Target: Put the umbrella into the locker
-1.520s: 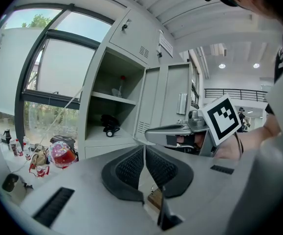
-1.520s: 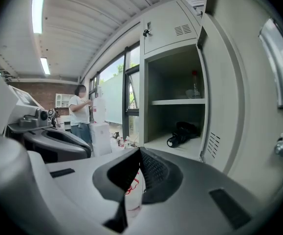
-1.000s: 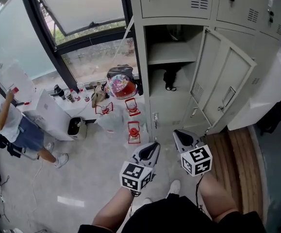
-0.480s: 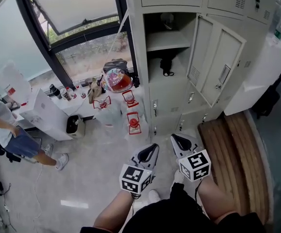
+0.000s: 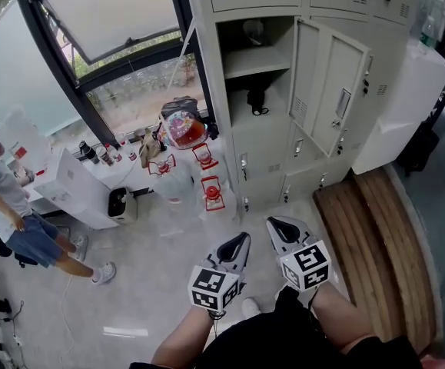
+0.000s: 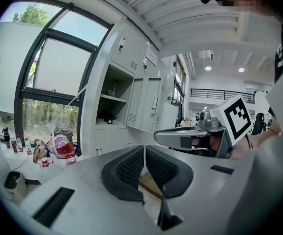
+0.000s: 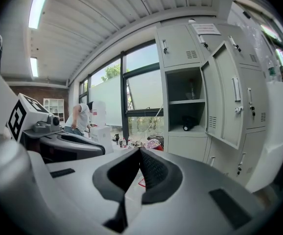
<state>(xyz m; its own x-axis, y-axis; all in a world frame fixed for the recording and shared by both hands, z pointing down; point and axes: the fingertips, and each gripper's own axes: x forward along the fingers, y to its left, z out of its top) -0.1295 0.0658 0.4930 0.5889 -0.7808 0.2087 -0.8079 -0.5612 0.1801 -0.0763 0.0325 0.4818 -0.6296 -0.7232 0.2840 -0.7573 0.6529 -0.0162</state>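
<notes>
Left gripper (image 5: 242,238): jaws were pressed together, nothing between them.
Right gripper (image 5: 273,223): just beside the left, jaws also together and empty.
Person (image 5: 7,198): stood far left of both grippers.
Lanterns (image 5: 212,193): red, on the floor ahead of the left gripper.
Locker (image 5: 207,68): ahead of both grippers, door (image 5: 326,91) swung open rightward.
Umbrella (image 5: 258,101): apparently the black bundle on the open compartment's lower shelf, well apart from both grippers.
</notes>
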